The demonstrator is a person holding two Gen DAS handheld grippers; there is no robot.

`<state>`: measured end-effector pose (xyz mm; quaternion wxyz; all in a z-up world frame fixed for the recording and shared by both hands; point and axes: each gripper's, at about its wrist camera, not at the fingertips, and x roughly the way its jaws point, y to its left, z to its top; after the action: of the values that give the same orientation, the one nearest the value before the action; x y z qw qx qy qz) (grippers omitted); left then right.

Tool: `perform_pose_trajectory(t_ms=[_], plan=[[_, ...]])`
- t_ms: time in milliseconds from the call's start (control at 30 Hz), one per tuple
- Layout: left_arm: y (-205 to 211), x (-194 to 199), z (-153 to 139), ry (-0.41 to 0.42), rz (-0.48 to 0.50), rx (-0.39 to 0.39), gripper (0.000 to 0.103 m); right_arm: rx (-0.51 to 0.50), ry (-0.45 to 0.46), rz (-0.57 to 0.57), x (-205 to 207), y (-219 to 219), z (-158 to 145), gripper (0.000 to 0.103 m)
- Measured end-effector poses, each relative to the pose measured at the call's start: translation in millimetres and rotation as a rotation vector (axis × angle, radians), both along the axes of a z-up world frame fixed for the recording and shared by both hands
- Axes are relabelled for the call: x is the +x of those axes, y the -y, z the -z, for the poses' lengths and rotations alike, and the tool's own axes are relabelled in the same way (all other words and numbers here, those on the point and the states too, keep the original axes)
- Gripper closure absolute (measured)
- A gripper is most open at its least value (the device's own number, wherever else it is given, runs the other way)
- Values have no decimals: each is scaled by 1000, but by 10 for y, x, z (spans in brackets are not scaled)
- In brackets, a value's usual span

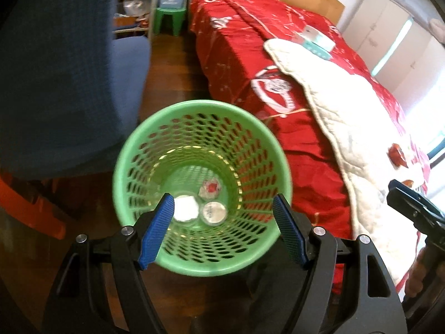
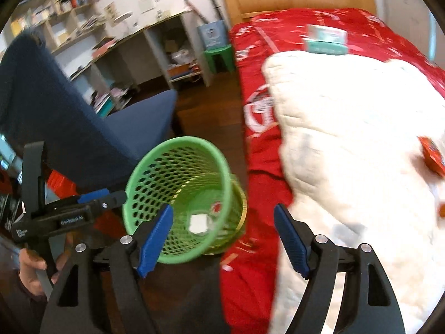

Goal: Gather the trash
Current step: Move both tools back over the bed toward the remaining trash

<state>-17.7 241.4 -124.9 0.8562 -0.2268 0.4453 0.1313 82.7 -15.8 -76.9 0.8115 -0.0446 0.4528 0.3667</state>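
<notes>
A green mesh waste basket (image 1: 139,164) (image 2: 139,172) stands on the dark wood floor beside the bed. At its bottom lie a white crumpled piece (image 1: 185,208) (image 2: 198,222), a round clear lid (image 1: 214,213) and a red-and-white wrapper (image 1: 210,189) (image 2: 217,206). My left gripper (image 1: 222,199) hangs open over the basket's mouth with nothing between its pads; the right wrist view shows it from the side (image 2: 78,208), at the basket's left rim. My right gripper (image 2: 222,211) is open and empty, between the basket and the bed's edge. A red wrapper (image 1: 400,156) (image 2: 432,156) lies on the white quilt.
The bed's red cover (image 1: 236,41) and white quilt (image 2: 347,128) fill the right, with a teal tissue box (image 2: 325,40) farther back. A blue chair (image 1: 69,83) stands left of the basket. A green stool (image 1: 169,18) and shelves (image 2: 83,33) line the far wall. A hand (image 2: 30,270) holds the left gripper's handle.
</notes>
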Motion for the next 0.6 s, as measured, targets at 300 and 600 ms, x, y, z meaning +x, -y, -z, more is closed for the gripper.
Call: perform_pose_trajectory(t_ms=[300,600], plan=[[565,389,-125,7,131,9,31,-25,19,194,89,997,-30,29],[1187,745,-276,27,263,15,31,-55,49,364,255,1847,-70,27]])
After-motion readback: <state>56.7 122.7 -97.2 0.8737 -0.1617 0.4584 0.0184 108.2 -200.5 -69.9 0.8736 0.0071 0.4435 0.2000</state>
